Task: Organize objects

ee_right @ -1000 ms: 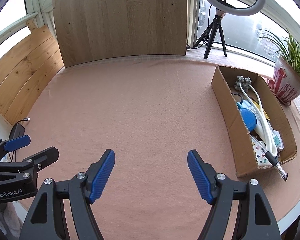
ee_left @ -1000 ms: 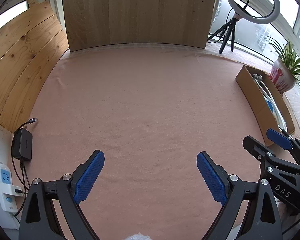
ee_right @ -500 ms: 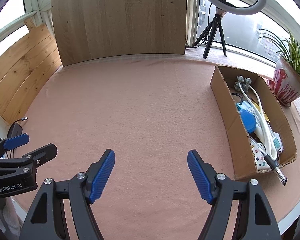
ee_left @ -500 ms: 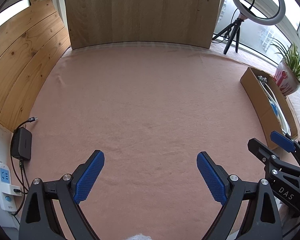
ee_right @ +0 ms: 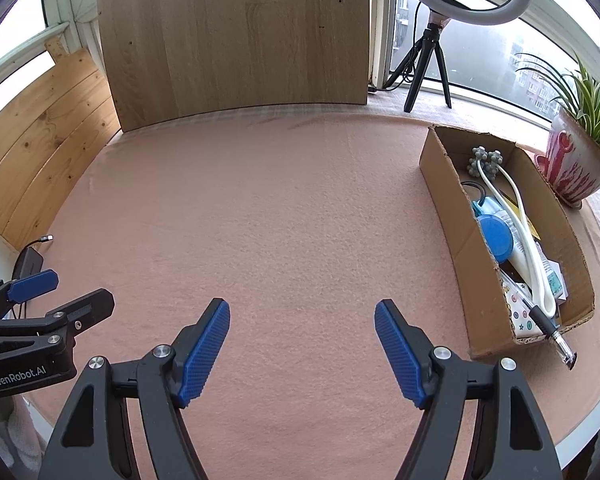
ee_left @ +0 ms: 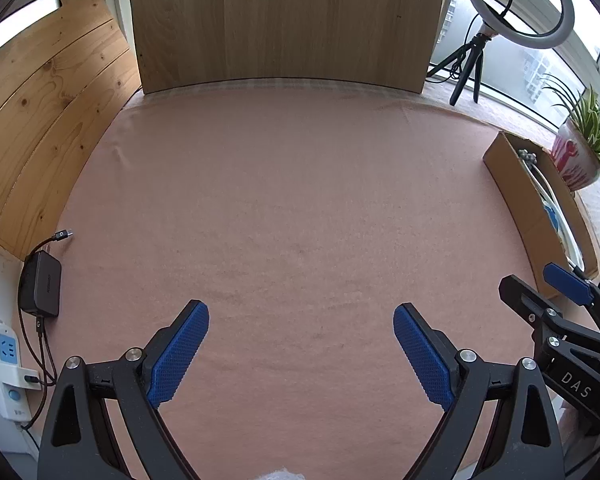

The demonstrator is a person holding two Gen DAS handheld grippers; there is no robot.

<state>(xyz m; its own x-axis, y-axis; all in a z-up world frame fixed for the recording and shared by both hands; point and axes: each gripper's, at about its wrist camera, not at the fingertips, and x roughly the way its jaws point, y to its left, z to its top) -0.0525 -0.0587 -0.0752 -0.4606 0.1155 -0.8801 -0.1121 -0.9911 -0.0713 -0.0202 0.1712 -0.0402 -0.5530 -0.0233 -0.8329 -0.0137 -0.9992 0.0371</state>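
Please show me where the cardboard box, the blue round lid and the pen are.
cardboard box [ee_right: 456, 216]: right wrist view, left outer wall.
blue round lid [ee_right: 497, 236]: right wrist view, top face.
pen [ee_right: 548, 326]: right wrist view, black grip.

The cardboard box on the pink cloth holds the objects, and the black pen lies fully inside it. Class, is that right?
Not quite. The cardboard box does hold the objects, but the black pen sticks out over its near corner, as the right wrist view shows.

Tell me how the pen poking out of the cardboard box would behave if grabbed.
The pen looks stiff, thin and light. Its round, smooth barrel might slip or roll. It leans over the cardboard box rim, so it could tip out.
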